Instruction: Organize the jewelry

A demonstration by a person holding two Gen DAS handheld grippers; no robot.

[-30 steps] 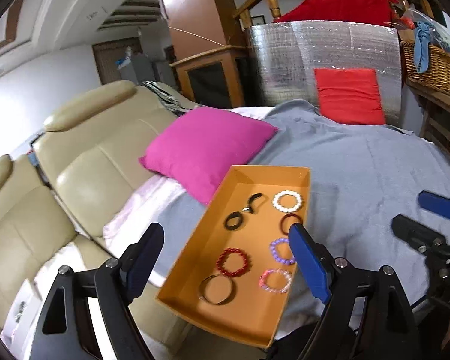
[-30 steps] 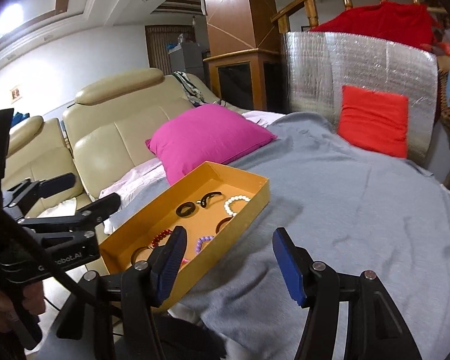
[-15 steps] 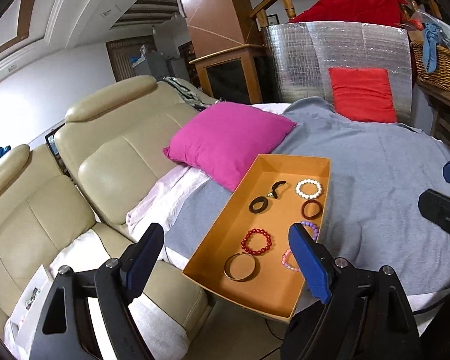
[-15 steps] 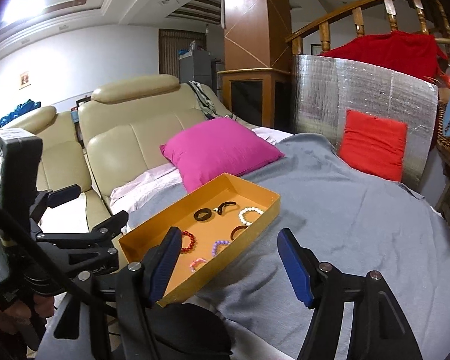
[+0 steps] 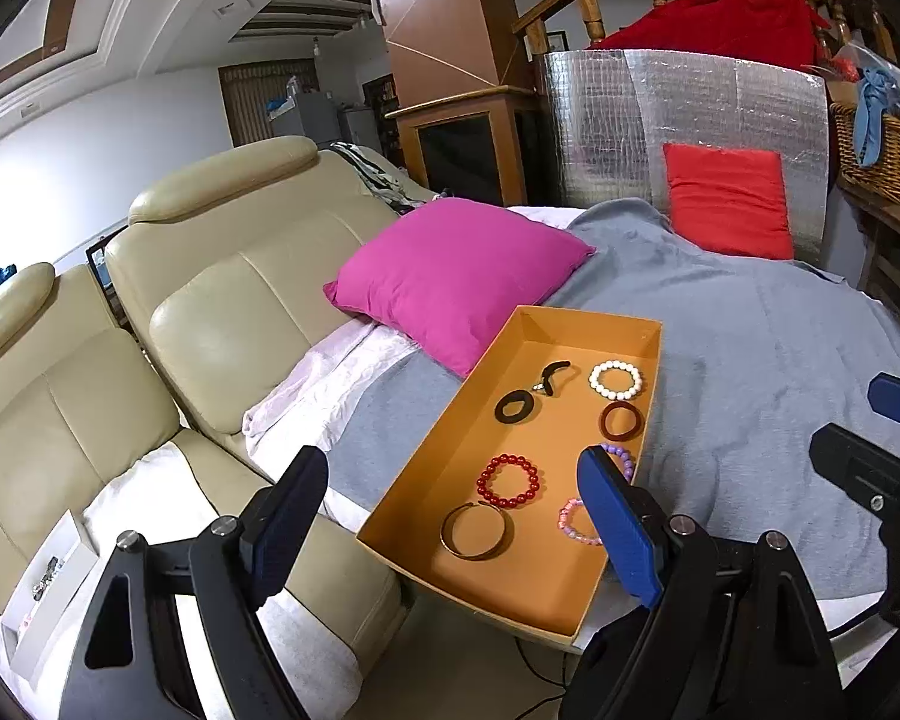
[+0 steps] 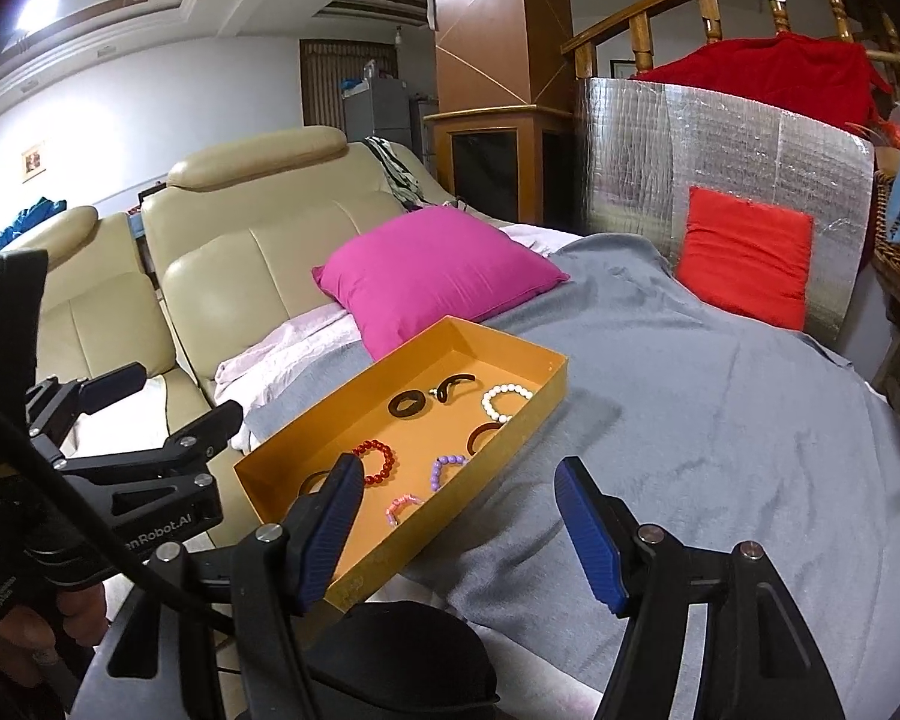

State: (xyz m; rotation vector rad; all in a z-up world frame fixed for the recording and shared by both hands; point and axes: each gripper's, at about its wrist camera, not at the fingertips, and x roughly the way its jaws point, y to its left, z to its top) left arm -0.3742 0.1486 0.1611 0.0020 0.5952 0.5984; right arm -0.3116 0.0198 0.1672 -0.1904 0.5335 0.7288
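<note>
Bracelets lay in the orange tray (image 5: 426, 468); both grippers, left (image 5: 450, 516) and right (image 6: 459, 525), hung empty, fingers spread; better descend straight onto one bracelet.

a lived-in home, the living room. a cream leather recliner sofa (image 5: 222, 324) sits at nine o'clock, a pink cushion (image 5: 456, 276) at twelve, a wooden stair banister (image 6: 708, 6) and wicker basket (image 5: 882, 150) at two, a fridge (image 6: 378, 102) far back, and a coved plaster ceiling (image 5: 150, 6) overhead.
</note>
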